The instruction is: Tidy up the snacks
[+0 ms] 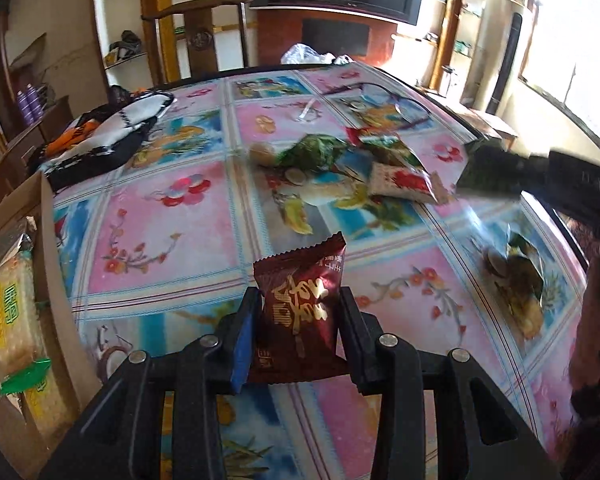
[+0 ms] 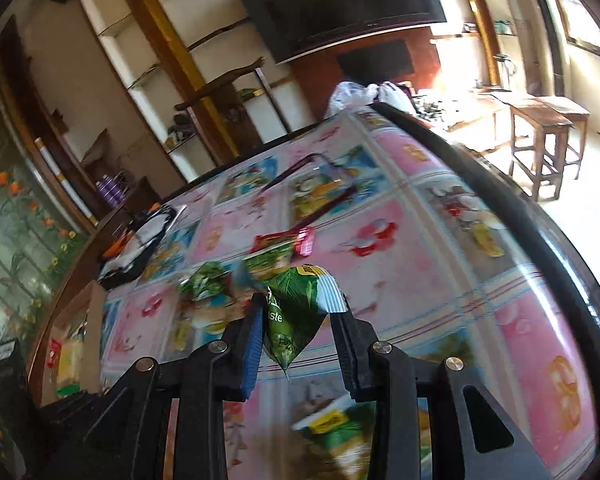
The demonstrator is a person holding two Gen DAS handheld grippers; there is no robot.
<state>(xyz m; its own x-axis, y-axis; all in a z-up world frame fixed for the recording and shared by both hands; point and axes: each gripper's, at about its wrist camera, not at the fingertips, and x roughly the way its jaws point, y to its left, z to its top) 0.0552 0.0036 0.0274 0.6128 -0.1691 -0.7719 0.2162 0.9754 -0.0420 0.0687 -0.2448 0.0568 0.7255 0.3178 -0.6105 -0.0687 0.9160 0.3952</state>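
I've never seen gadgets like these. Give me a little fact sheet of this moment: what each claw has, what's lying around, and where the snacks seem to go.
left gripper: shut on dark red snack packet
right gripper: shut on green snack packet
surface: floral tablecloth
loose snacks: heap of green and red packets mid-table
likely destination: cardboard box at the table's left edge, already holding cracker packs
other: black-and-white cloth, far left
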